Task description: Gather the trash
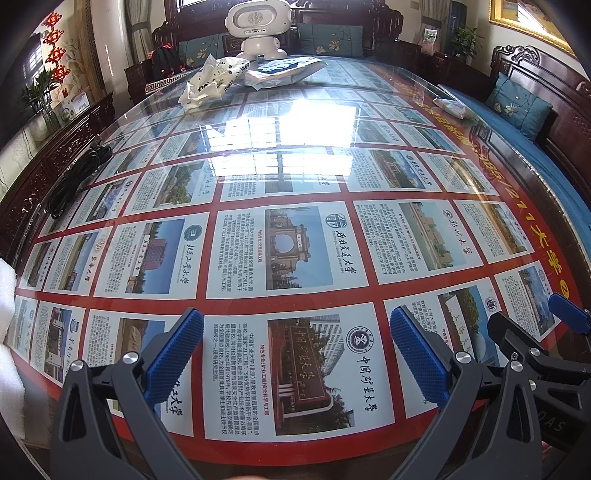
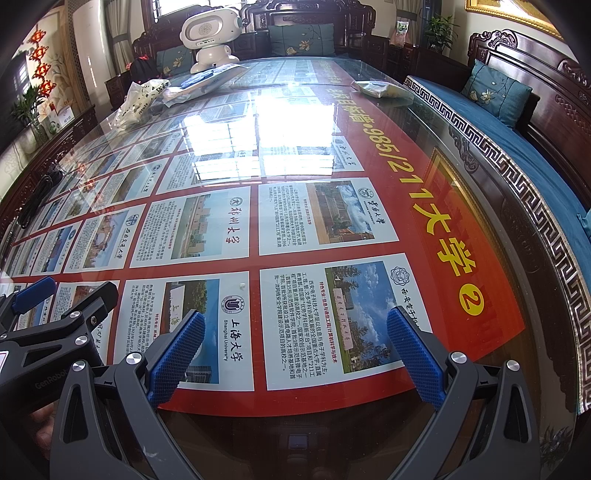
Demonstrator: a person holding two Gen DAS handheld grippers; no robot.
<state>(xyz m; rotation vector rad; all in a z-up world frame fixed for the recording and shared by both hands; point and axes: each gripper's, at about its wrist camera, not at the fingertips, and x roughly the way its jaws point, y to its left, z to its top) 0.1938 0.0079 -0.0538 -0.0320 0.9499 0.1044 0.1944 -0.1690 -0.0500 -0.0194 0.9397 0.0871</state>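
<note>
I am hovering over the glass-topped table (image 1: pixel 295 122), my left hand-held gripper (image 1: pixel 295 354) and right hand-held gripper (image 2: pixel 295 350) both gaping, empty. Far across it, a crumpled white plastic bag (image 1: pixel 210 83) is lying beside a blue-printed wrapper (image 1: pixel 284 70); a small packet (image 2: pixel 380 88) is sitting near the right edge.

The near and middle glass tabletop (image 1: pixel 295 177) is free. At the far end stand a white robot toy (image 1: pixel 258 27), crumpled bags (image 1: pixel 210 83) and a packet (image 2: pixel 376 88).
</note>
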